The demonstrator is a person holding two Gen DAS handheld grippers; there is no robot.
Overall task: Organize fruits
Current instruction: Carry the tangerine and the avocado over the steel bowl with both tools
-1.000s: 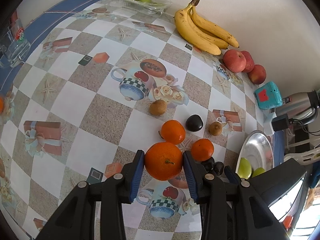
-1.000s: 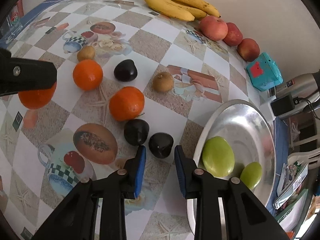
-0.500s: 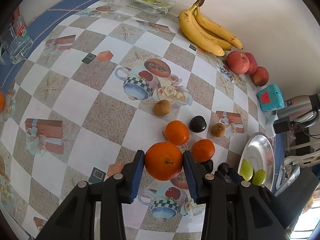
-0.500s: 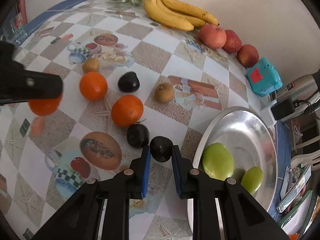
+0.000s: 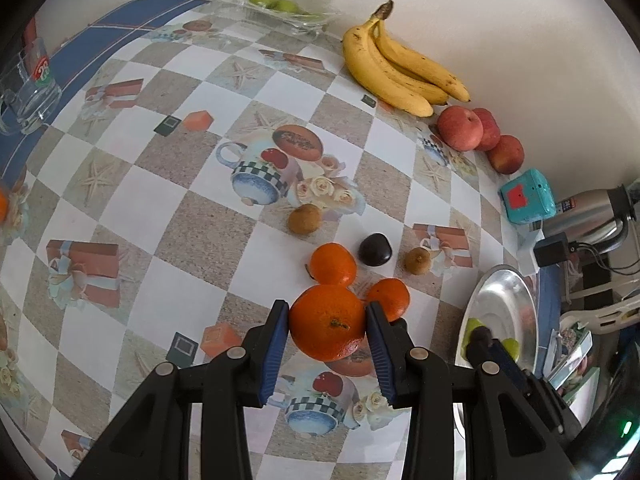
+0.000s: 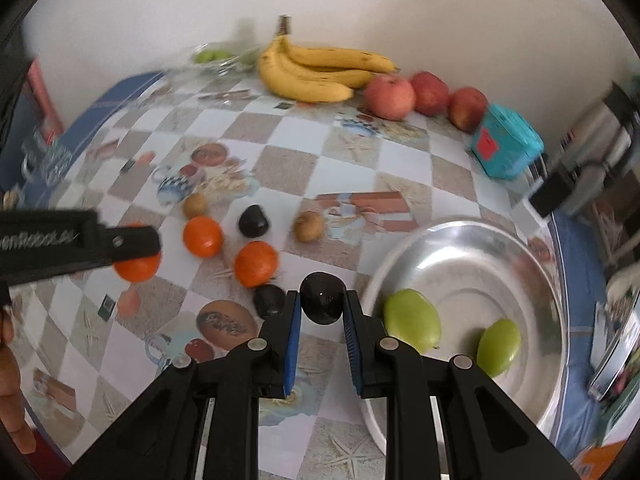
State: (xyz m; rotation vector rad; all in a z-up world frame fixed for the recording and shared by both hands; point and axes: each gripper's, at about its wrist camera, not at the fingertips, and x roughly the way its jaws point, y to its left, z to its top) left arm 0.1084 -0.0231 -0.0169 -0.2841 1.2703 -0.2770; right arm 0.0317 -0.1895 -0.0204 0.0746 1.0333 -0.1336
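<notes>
My left gripper (image 5: 327,330) is shut on a large orange (image 5: 327,327) and holds it above the table. Two more oranges (image 5: 333,263) (image 5: 389,298), a dark plum (image 5: 374,249) and two kiwis (image 5: 305,219) lie beyond it. My right gripper (image 6: 322,312) is shut on a dark plum (image 6: 322,297), lifted off the table beside the silver bowl (image 6: 472,240). Two green fruits (image 6: 412,320) (image 6: 498,346) lie in the bowl. Another dark plum (image 6: 269,300) rests left of the right gripper.
Bananas (image 5: 396,68) and three red apples (image 5: 460,127) line the back wall. A teal box (image 5: 527,196) and a steel flask (image 5: 588,216) stand at the right. A glass mug (image 5: 28,92) stands far left. A clear bag of green fruit (image 5: 280,4) lies at the back.
My right gripper closed on the dark plum and lifted it, tilting up toward the bowl. My left gripper kept hold of the orange and rose slightly.
</notes>
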